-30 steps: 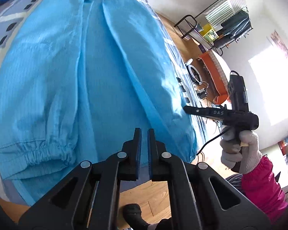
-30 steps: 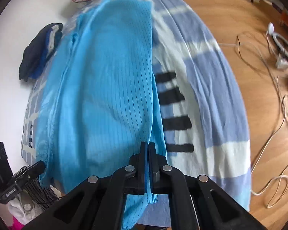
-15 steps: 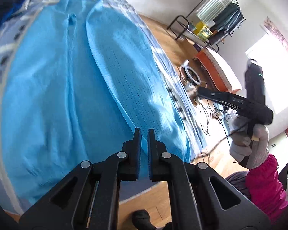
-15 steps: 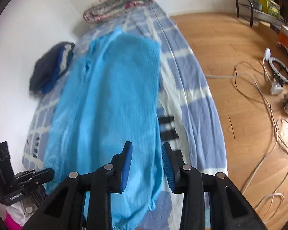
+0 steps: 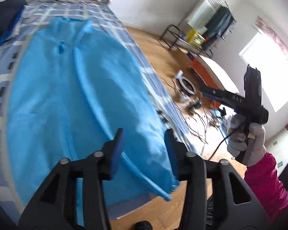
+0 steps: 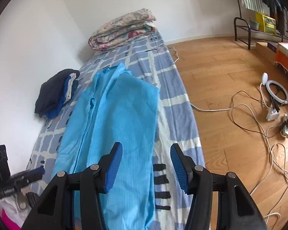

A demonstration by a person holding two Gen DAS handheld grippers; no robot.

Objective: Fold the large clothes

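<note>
Both spread wide, gripping nothing — left gripper (image 5: 144, 149) and right gripper (image 6: 145, 163) lifted above the blue garment (image 6: 121, 126), lying lengthwise on the checked bedsheet (image 6: 178, 118), one side lapped over the middle. Between folds, by the look. Next: down to the near hem for fresh pinches. A second ago pressed together low over the cloth — now released.

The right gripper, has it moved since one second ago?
Yes. The right gripper has pulled up and back from the blue garment: the folded quilt at the bed's far end is now visible, and its jaws have opened.
</note>
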